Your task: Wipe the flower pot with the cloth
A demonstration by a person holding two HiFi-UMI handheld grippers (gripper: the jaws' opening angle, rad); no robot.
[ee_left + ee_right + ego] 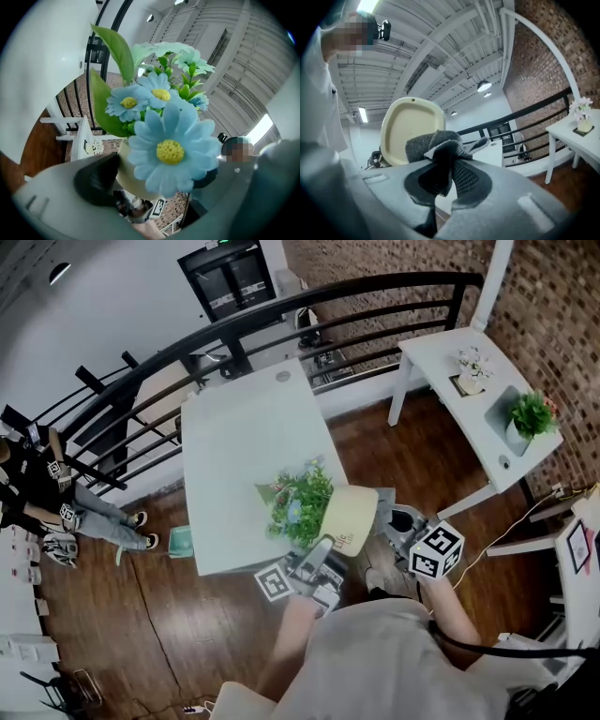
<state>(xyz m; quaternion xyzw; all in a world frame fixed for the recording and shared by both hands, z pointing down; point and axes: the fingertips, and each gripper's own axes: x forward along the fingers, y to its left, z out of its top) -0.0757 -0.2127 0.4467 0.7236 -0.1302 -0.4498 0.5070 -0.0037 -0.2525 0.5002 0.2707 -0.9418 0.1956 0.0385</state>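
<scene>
Evidently, the left tongs (pixel 150 185) gripped the tilted flower pot (pixel 354 514) while the right tongs (pixel 449 183) clamped the cloth (pixel 436 145) near its base. Firm, overlapping strokes appeared advisable.

The left gripper (pixel 328 545) tilts upward at the near edge of the table (pixel 244 456), its jaws part-closed and clamped on the flower pot (pixel 352 517), with the bare left forearm (pixel 291 634) reaching in from below. The right gripper (pixel 401 519) sits just off the table's near right corner, roughly level. Its jaws pinch a bunched cloth (pixel 440 145).
</scene>
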